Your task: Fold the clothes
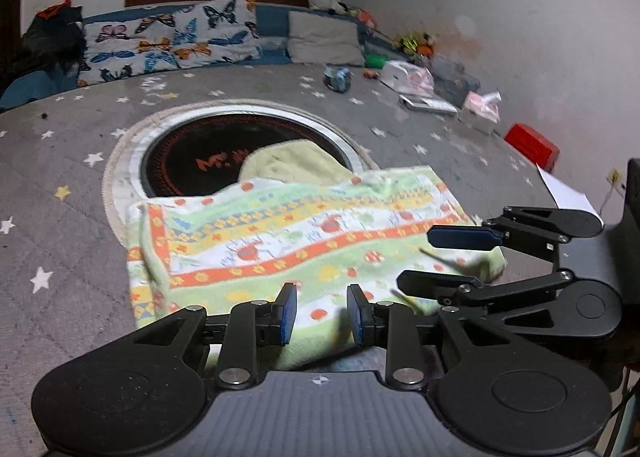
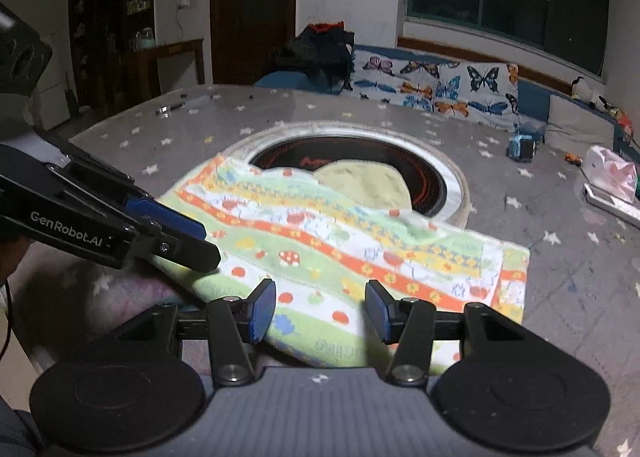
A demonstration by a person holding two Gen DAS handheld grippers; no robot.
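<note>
The left gripper [image 1: 322, 313] has its jaws a little apart with nothing pinched, just over the near edge of the striped towel [image 1: 296, 241]. The right gripper [image 2: 320, 311] is apart wider, empty too, over that same near edge. The towel lies flat on the grey star blanket [image 1: 60, 185], its far side covering part of the round black mat [image 1: 208, 161].

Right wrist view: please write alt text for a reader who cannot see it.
A colourful patterned towel lies on a grey star-print mat, partly over a round rug. The right claw is open above its near edge, the left claw beside it.
</note>
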